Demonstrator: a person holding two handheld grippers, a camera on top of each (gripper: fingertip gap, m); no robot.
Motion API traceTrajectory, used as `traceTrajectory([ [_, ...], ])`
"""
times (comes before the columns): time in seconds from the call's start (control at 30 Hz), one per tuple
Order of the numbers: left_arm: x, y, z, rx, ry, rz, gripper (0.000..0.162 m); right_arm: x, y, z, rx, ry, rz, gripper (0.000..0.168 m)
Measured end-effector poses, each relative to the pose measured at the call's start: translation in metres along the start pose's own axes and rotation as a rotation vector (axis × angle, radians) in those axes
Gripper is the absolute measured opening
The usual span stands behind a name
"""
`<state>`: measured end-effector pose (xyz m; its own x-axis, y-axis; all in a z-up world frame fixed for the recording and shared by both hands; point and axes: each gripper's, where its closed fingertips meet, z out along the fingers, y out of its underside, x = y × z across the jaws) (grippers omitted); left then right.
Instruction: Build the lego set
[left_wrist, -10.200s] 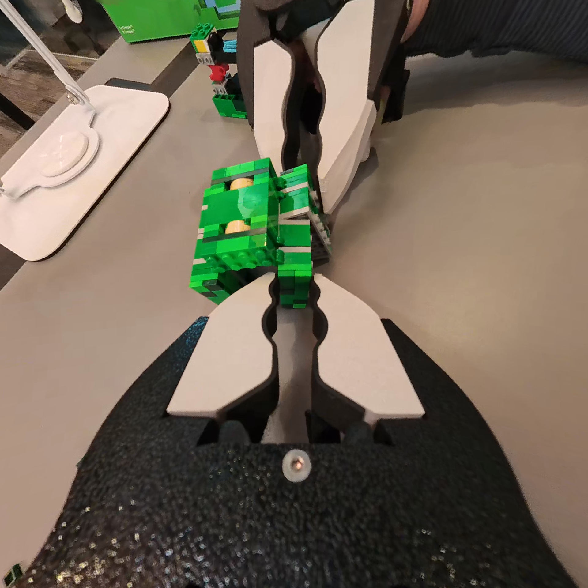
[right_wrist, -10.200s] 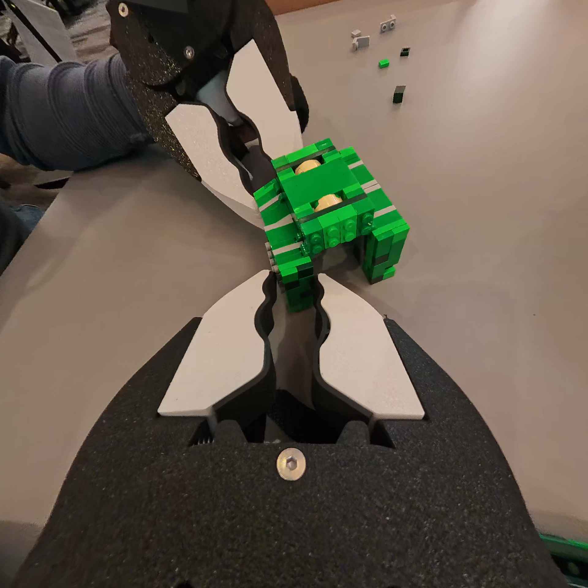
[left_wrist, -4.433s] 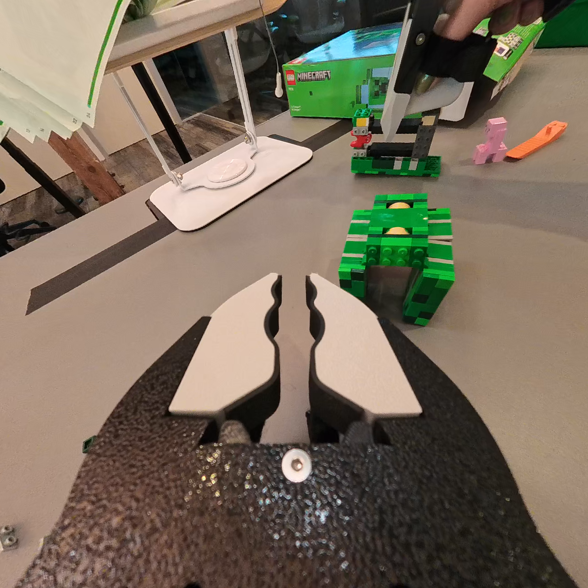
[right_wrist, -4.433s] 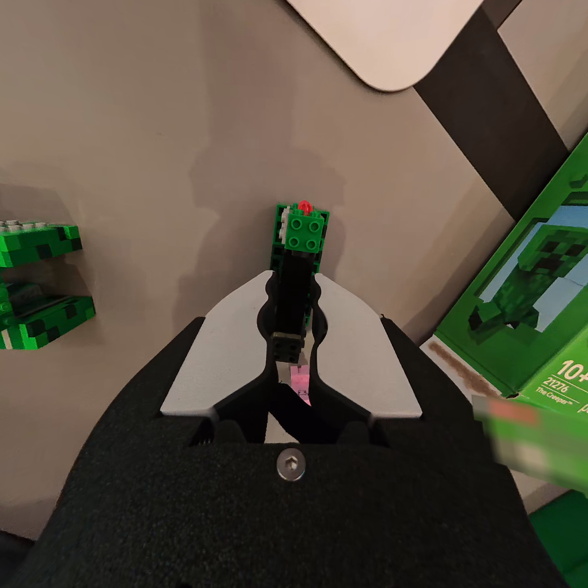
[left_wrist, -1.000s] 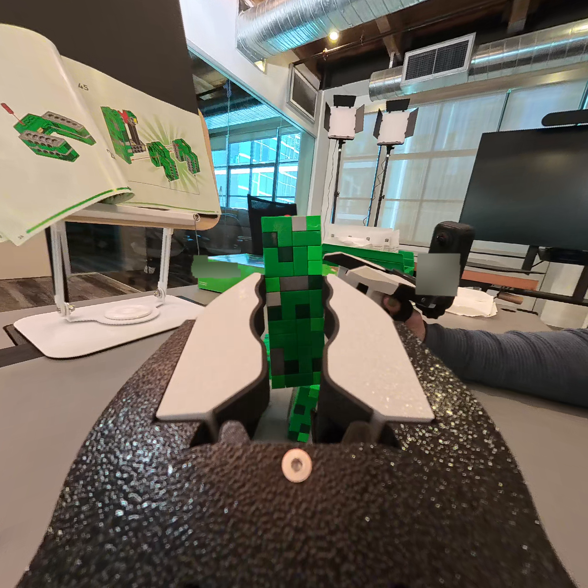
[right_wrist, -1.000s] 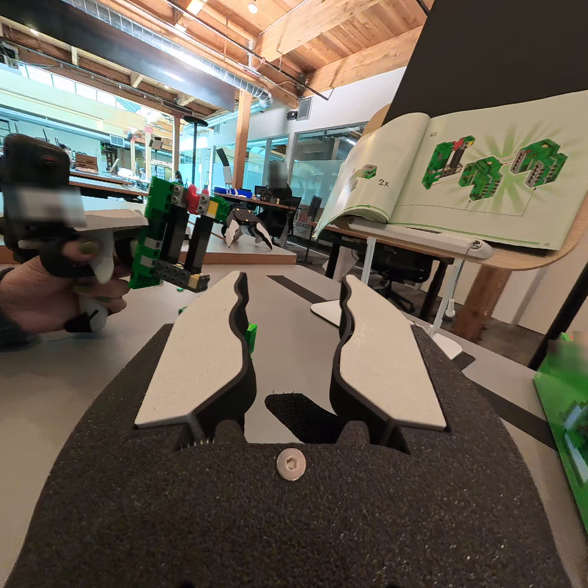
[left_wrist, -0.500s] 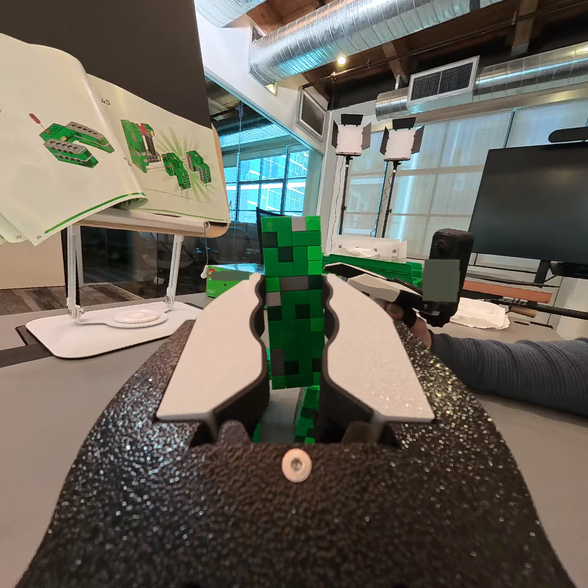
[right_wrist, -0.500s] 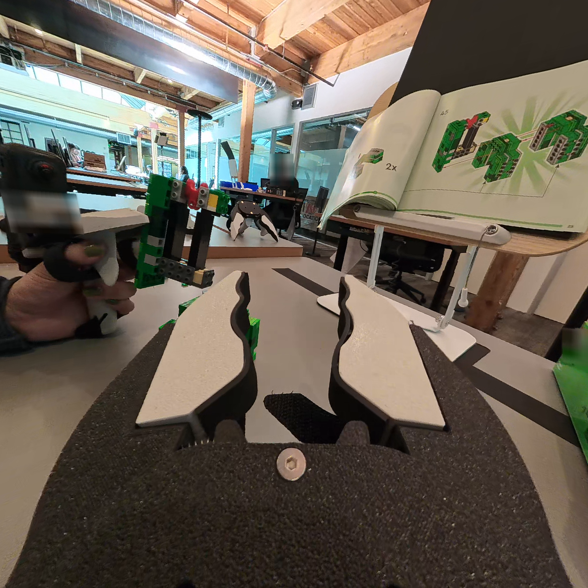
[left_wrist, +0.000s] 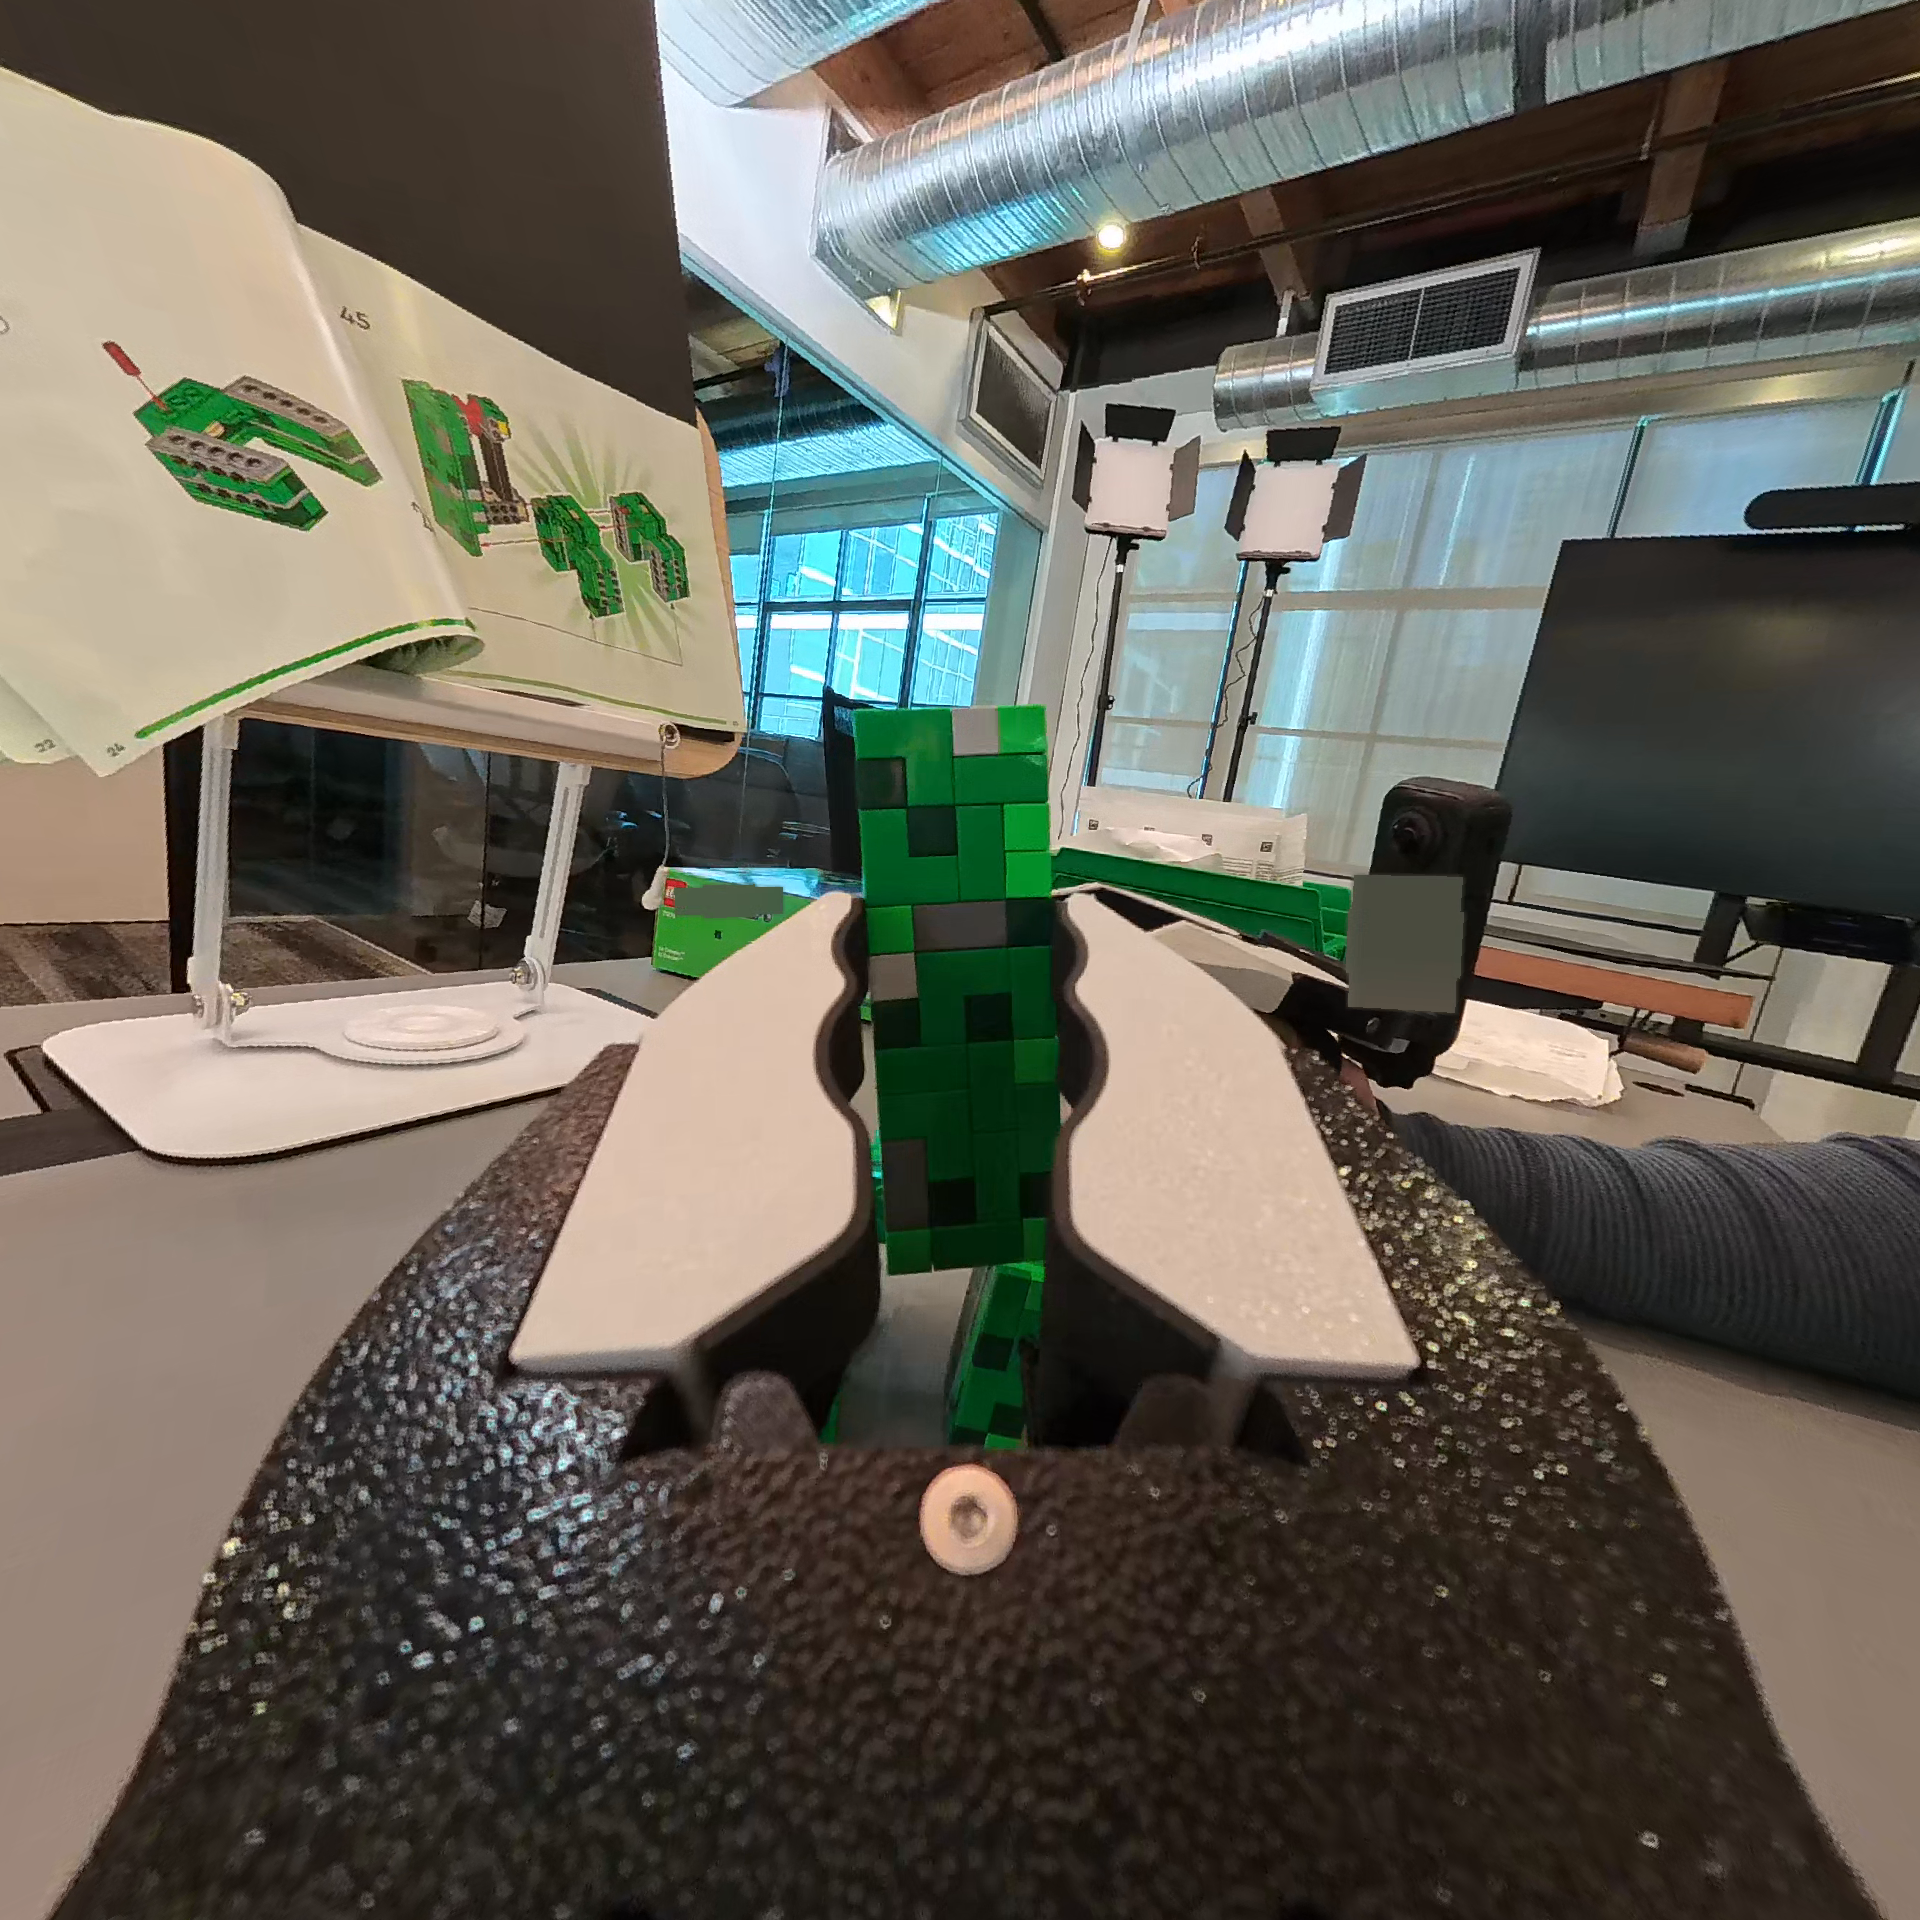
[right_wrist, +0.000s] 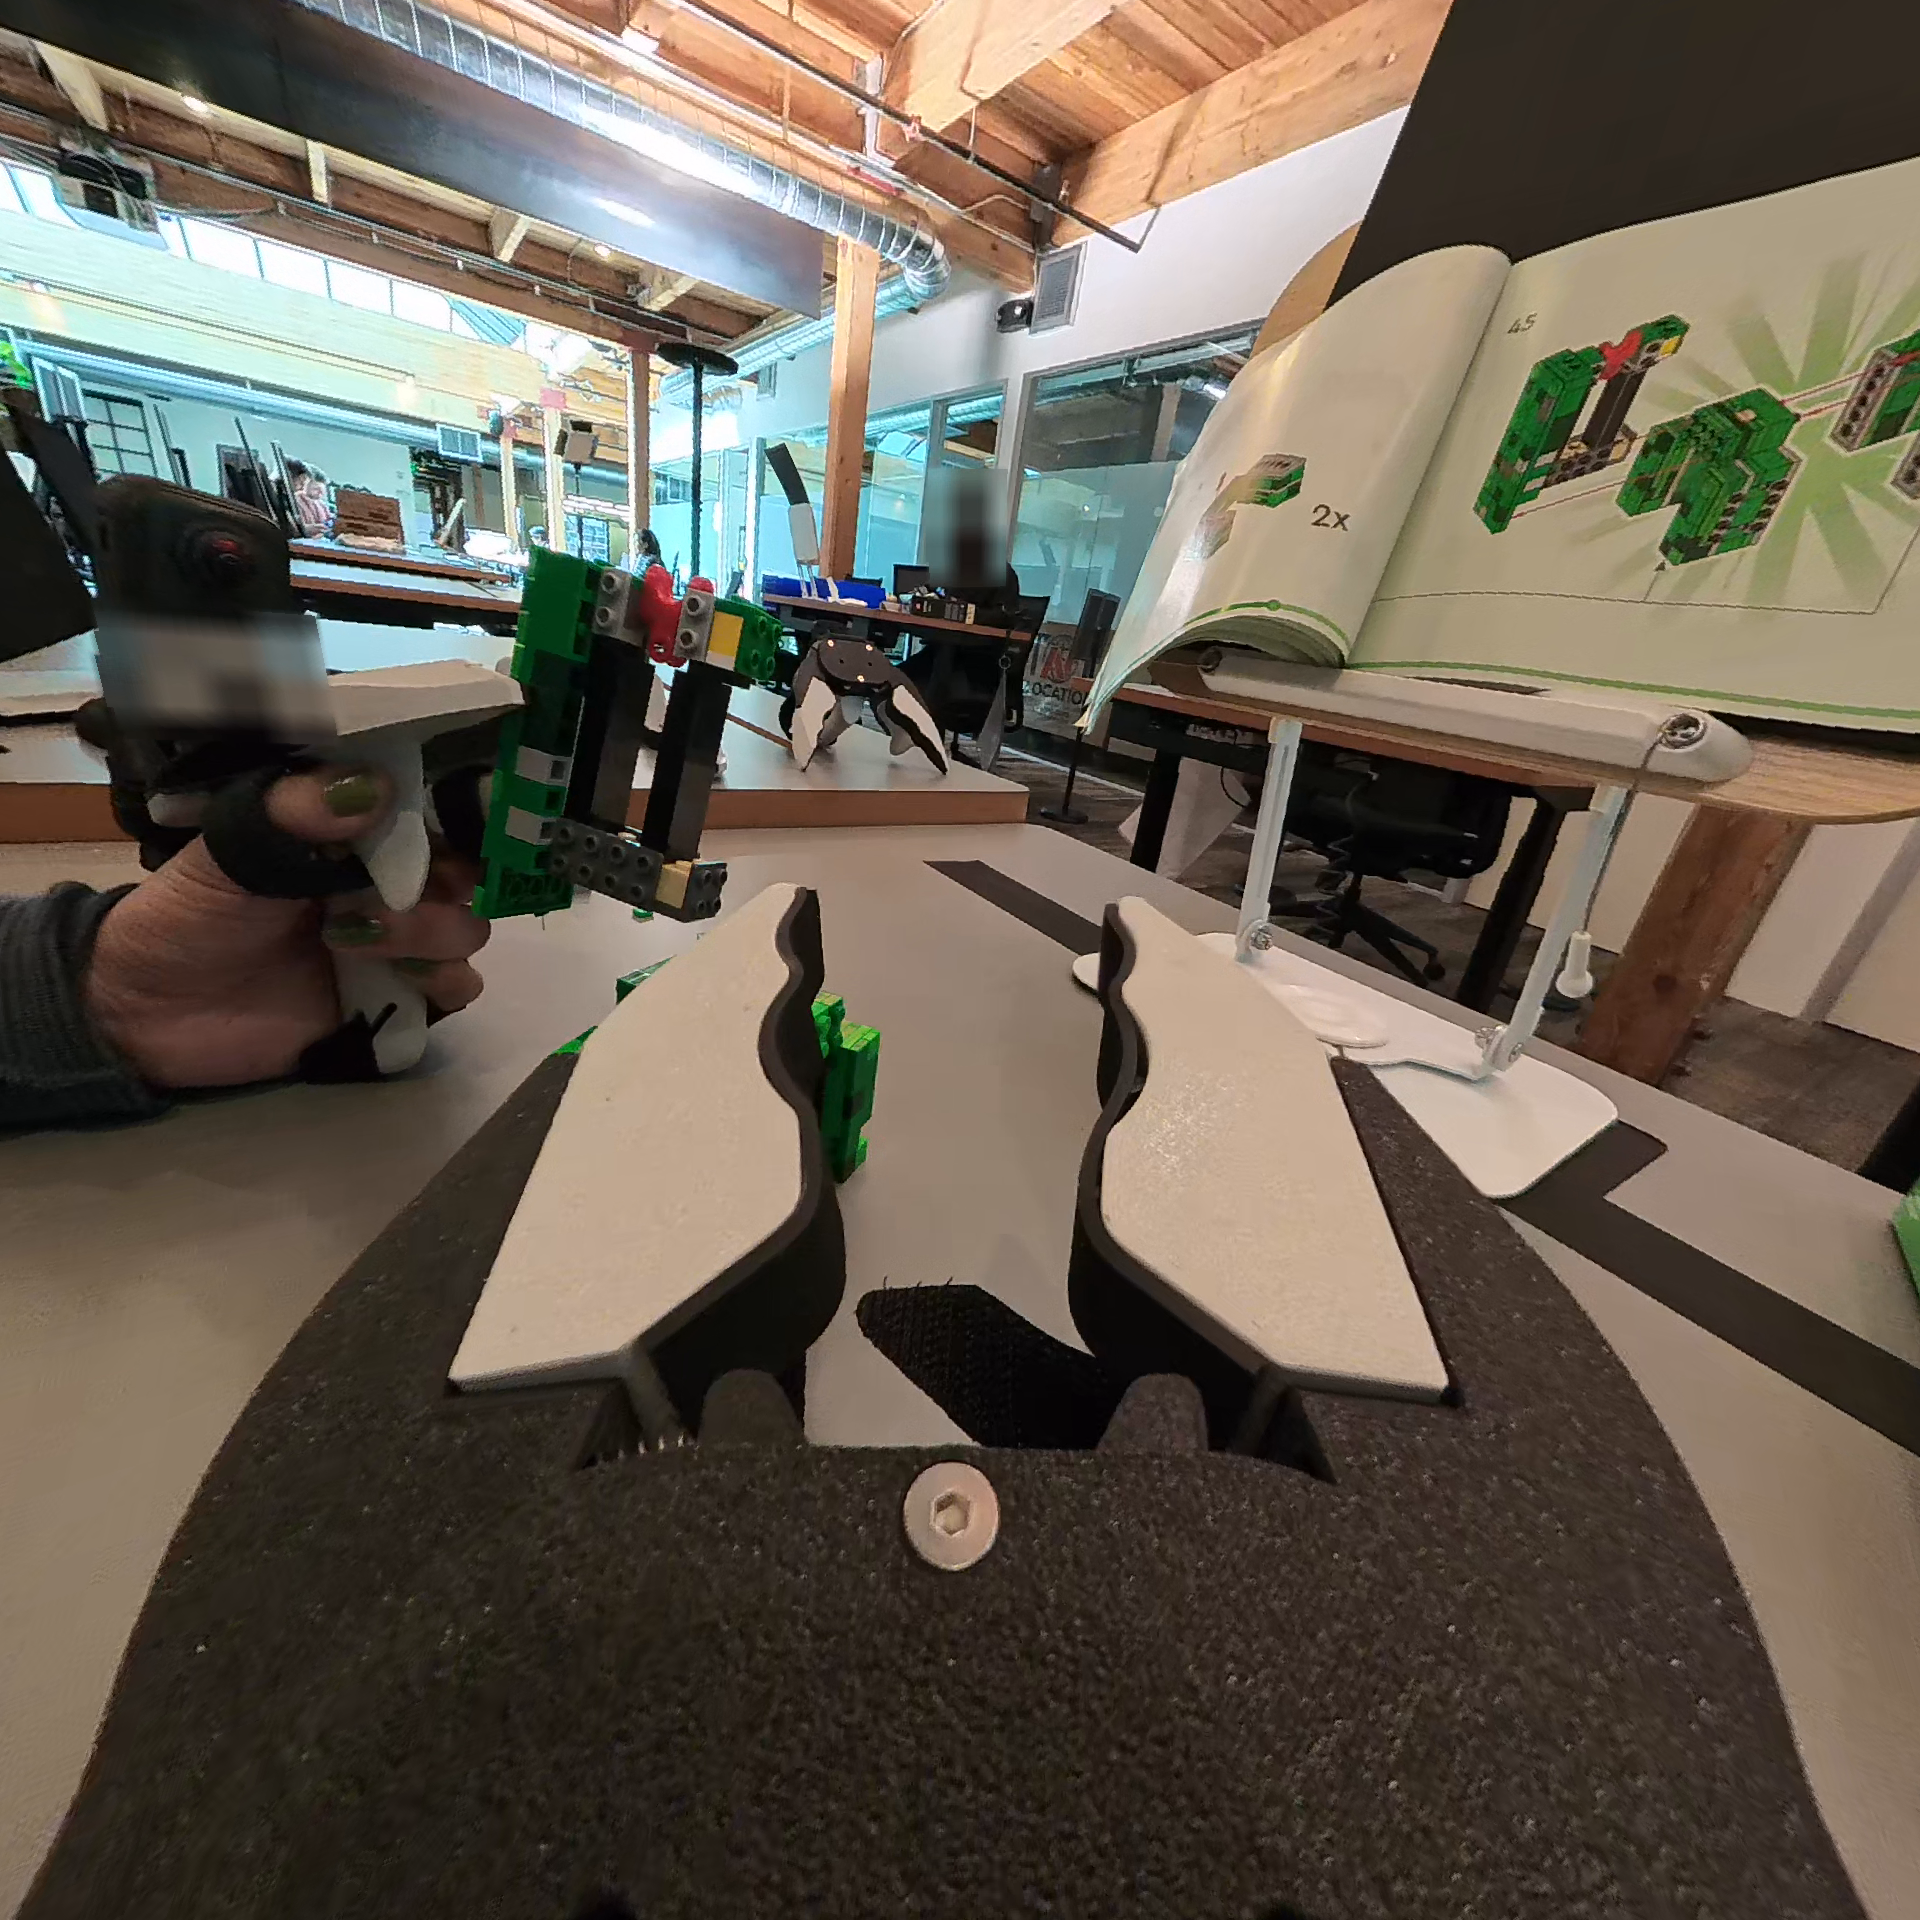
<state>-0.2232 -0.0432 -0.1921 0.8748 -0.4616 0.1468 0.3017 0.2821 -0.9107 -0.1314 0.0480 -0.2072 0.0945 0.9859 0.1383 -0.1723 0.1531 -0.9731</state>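
My left gripper (left_wrist: 961, 935) is shut on a tall green pixel-patterned lego body (left_wrist: 961, 997) and holds it upright above the grey table (left_wrist: 208, 1299). The right wrist view shows the left gripper (right_wrist: 416, 717) at the left, and the body's open side (right_wrist: 603, 748) with black beams and red, yellow and grey pieces. My right gripper (right_wrist: 961, 914) is open and empty, low over the table. A green lego leg block (right_wrist: 850, 1070) sits on the table just beyond its left finger. A green block (left_wrist: 997, 1361) also shows under the held body.
An open instruction booklet (left_wrist: 312, 468) rests on a white stand (right_wrist: 1455, 1081) at the table's far side. A green set box (left_wrist: 727, 925) lies behind. The person's sleeve (left_wrist: 1662, 1226) and right gripper (left_wrist: 1226, 945) are at the right.
Ten seconds ago both grippers were at a green block lying on the table. Now the left holds the tall body upright and the right is open. In the last second both views shifted only slightly.
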Motion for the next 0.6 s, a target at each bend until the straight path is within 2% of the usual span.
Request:
traceTrajectory([
  [0.4,-0.002,-0.002,-0.002,0.020,0.008,-0.029,0.033,-0.008,0.005,0.003,-0.037,-0.037,-0.007,0.049],
  [0.47,-0.002,-0.004,-0.003,0.034,-0.007,-0.011,0.033,-0.009,0.009,0.005,-0.061,-0.036,-0.012,0.057],
  [0.6,-0.002,-0.007,-0.004,0.046,-0.010,0.002,0.033,-0.029,0.025,0.008,-0.193,-0.166,0.064,0.059],
])
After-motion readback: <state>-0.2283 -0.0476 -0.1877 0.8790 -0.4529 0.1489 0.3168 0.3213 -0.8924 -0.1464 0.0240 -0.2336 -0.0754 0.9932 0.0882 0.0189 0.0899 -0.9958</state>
